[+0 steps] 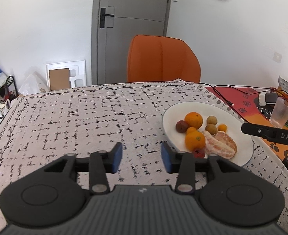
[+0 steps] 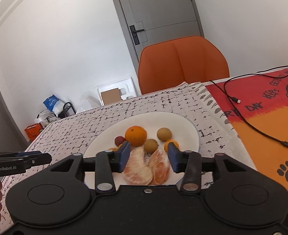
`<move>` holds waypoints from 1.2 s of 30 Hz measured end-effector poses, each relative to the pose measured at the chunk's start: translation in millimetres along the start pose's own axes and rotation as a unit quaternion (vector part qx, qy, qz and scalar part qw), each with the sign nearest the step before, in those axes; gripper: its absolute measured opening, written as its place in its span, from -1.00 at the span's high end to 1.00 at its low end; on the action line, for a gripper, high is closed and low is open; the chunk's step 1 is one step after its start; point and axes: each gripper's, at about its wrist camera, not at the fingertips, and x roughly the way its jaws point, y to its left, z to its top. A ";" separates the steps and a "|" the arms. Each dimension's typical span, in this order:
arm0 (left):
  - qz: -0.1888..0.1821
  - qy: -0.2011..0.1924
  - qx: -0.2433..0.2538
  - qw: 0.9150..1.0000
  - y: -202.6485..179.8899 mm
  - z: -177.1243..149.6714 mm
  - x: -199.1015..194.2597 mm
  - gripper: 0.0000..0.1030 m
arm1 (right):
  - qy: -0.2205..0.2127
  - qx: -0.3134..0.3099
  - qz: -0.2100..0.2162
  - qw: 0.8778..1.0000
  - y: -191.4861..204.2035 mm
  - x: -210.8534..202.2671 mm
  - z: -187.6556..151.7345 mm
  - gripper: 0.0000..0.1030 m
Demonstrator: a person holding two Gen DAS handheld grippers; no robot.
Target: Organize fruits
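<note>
A table (image 1: 85, 113) under a white cloth with black dashes stands before an orange chair (image 1: 161, 58) and grey door (image 1: 132, 19). The round white plate (image 2: 183, 125) of fruit (oranges, peeled segments) sits near the cloth's right edge. The right gripper (image 2: 148, 158) stands open, the peeled halves (image 2: 146, 166) between its blue pads untouched; the left gripper (image 1: 142, 157) is open over bare cloth, just left of the plate.

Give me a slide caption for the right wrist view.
Right gripper open over peeled citrus halves on a white plate of fruit.
</note>
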 end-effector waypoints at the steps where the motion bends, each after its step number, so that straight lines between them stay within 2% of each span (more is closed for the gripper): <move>1: 0.002 -0.002 -0.002 1.000 1.3 -0.9 -2.8 0.00 | 0.001 -0.001 0.001 1.000 1.6 -1.1 -1.0 0.12; 5: 0.013 -0.011 -0.006 1.000 6.9 -3.8 -15.0 -0.22 | 0.003 -0.005 0.006 1.000 7.4 -6.3 -3.5 0.04; 7: 0.017 -0.013 -0.011 1.000 10.2 -5.4 -20.6 -0.37 | 0.002 -0.007 0.006 1.000 10.5 -9.6 -4.9 -0.09; 9: 0.023 -0.018 -0.015 0.999 13.7 -7.5 -26.4 -0.58 | 0.002 -0.009 0.008 1.000 12.9 -12.1 -6.0 -0.15; 12: 0.032 -0.023 -0.020 0.999 18.0 -10.3 -34.8 -0.65 | 0.004 -0.011 0.009 1.000 17.7 -16.0 -7.4 -0.26; 16: 0.045 -0.026 -0.025 0.998 23.0 -14.3 -45.3 -0.77 | -0.001 -0.019 0.013 1.000 27.2 -24.8 -9.5 -0.58; 17: 0.049 -0.026 -0.026 0.998 24.2 -15.3 -48.4 -0.81 | -0.002 -0.021 0.015 1.000 29.8 -27.1 -10.0 -0.61; 22: 0.056 -0.029 -0.021 0.998 26.8 -19.7 -64.4 -0.88 | -0.002 -0.029 0.019 0.999 41.2 -35.7 -12.0 -0.89; 25: 0.062 -0.031 -0.022 0.997 27.6 -22.0 -73.6 -0.93 | -0.006 -0.036 0.021 0.999 48.1 -42.1 -12.8 -1.00; 36: 0.067 -0.043 -0.023 0.997 29.5 -31.7 -115.6 -0.99 | -0.014 -0.035 0.029 0.999 64.0 -73.1 -19.9 -1.00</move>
